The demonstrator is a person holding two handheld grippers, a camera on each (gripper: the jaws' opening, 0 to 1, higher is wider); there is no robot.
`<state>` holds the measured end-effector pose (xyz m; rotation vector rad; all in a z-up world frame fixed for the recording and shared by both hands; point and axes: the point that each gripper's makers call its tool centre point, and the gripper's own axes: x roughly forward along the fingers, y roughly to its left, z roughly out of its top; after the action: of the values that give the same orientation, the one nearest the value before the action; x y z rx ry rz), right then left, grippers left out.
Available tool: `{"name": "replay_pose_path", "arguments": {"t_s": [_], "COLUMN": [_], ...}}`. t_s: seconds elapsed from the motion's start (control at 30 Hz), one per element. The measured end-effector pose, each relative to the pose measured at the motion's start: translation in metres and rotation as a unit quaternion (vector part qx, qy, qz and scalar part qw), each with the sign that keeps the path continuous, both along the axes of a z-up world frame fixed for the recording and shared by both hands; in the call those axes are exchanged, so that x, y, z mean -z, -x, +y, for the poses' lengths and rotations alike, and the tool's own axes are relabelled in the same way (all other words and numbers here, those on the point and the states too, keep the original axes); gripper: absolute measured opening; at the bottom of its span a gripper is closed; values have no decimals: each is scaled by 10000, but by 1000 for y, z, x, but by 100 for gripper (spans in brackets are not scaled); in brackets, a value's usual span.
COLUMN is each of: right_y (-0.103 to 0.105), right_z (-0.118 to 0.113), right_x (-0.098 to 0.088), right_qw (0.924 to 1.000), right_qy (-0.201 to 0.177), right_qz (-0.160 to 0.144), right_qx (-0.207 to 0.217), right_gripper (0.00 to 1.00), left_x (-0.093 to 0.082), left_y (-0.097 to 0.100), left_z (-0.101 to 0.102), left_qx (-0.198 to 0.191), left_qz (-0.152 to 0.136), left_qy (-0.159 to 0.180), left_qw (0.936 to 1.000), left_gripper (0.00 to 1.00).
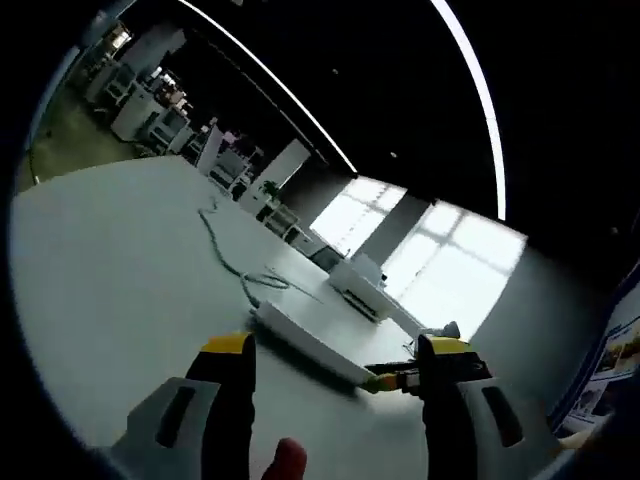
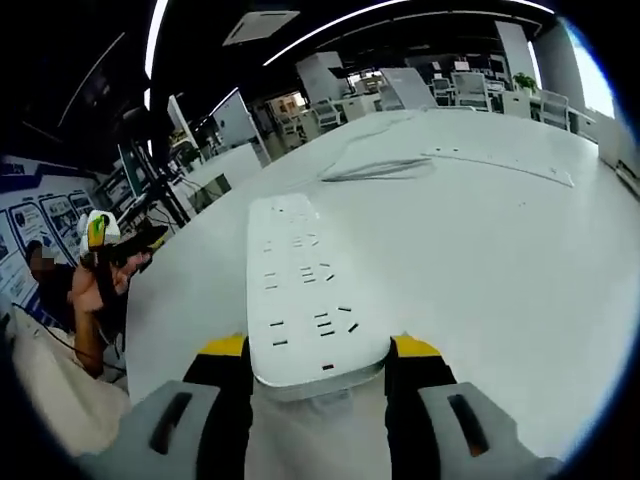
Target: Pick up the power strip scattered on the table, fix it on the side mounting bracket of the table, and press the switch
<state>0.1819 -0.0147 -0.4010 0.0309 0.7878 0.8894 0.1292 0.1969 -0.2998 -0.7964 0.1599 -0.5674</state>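
Already pinching power strip (image 2: 305, 290) by its end in right gripper (image 2: 318, 350), lifted above table (image 2: 500, 260); left gripper (image 1: 340, 350) spread, empty. Could pivot or slip from end-only hold; trailing cord (image 1: 225, 250) might snag.

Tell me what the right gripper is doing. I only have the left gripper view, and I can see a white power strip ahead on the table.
Observer: The right gripper has its jaws closed on the sides of one end of the power strip.
Operator: Which face is up?
Observer: The socket face. Its rows of slots point toward the right gripper's camera.
Operator: Where does my left gripper sit from there?
Observer: The left gripper is off to one side past the table edge, held in a hand and apart from the strip.
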Motion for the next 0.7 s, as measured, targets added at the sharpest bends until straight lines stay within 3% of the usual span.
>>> {"name": "replay_pose_path", "arguments": {"t_s": [0.17, 0.27, 0.4, 0.53, 0.7], "right_y": [2, 2, 2, 3, 3], "right_z": [1, 1, 1, 1, 1], "right_x": [0, 0, 0, 0, 0], "right_qw": [10000, 10000, 10000, 10000, 10000], "right_qy": [-6, -19, -29, -25, -26], "right_qz": [10, 27, 39, 38, 40], "right_qx": [12, 18, 21, 22, 18], "right_gripper": [48, 47, 47, 48, 48], "left_x": [3, 4, 10, 18, 25], "left_y": [-6, -9, -15, -19, -23], "left_z": [-5, -11, -18, -28, -39], "left_qx": [-19, 13, 46, 169, 353], "left_qz": [189, 444, 750, 1058, 1431], "left_qy": [274, 750, 1064, 1283, 1747], "left_qw": [9994, 9962, 9915, 9859, 9735], "left_gripper": [70, 70, 70, 70, 70]}}
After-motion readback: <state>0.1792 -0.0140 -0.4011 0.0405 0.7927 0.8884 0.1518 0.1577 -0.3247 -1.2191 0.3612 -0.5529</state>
